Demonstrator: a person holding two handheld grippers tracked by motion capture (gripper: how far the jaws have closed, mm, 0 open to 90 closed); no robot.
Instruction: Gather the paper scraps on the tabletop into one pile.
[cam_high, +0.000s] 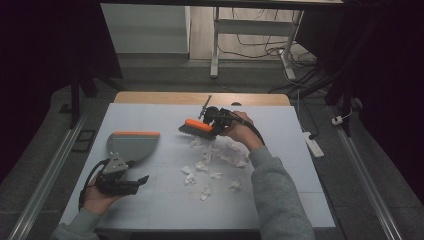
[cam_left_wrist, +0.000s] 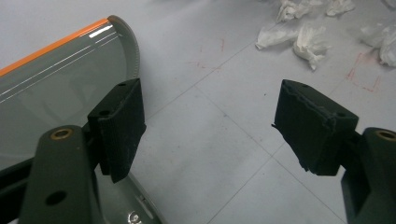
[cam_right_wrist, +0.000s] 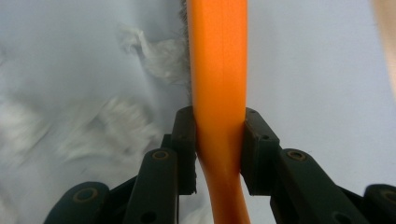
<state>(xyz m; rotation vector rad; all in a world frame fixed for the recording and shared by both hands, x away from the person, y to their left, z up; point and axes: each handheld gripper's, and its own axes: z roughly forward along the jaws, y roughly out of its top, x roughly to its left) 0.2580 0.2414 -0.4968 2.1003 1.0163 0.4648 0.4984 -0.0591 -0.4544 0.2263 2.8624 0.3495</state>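
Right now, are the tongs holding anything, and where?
The right tongs are shut on the orange handle of the brush, near its bend. The left tongs stand open beside the dustpan, holding nothing.

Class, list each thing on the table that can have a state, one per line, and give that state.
Brush: clamped by its orange handle in the right hand-held gripper, bristles down near the paper.
Dustpan: lying flat on the table, not gripped.
Left hand-held gripper: open, beside the dustpan.
Paper scraps: crumpled, scattered loose on the table.
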